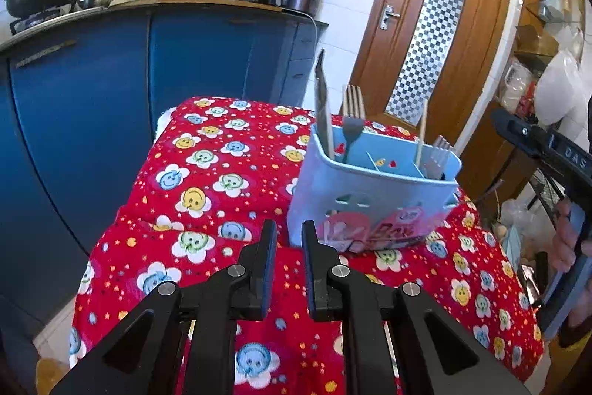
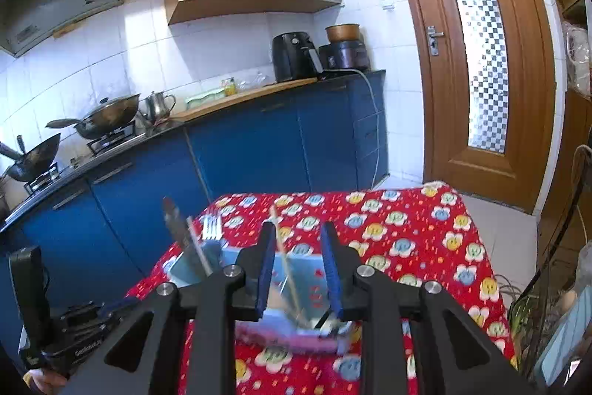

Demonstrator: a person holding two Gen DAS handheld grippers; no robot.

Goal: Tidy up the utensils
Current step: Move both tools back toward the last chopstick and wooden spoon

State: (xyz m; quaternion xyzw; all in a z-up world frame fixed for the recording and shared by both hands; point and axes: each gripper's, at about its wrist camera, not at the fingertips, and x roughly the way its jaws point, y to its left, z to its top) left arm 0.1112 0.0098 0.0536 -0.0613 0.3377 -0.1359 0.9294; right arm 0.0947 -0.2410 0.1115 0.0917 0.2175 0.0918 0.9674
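A light blue plastic utensil holder [image 1: 370,195] stands on a table under a red smiley-flower cloth [image 1: 207,173]. It holds a knife [image 1: 323,110], two forks [image 1: 353,121] [image 1: 438,156] and a wooden chopstick [image 1: 423,132], all upright. My left gripper [image 1: 289,239] is open and empty, just in front of the holder's near left corner. In the right wrist view my right gripper [image 2: 298,247] is open and empty above the holder [image 2: 296,287], with the chopstick [image 2: 285,258] standing between its fingers, untouched. The knife [image 2: 181,236] and a fork [image 2: 211,228] stand left of it.
Blue kitchen cabinets [image 1: 92,99] with woks, a kettle and an air fryer [image 2: 294,56] stand behind the table. A wooden door [image 1: 433,36] is at the right. The right gripper's body [image 1: 547,150] shows at the left wrist view's right edge. Shelves with bags fill the far right.
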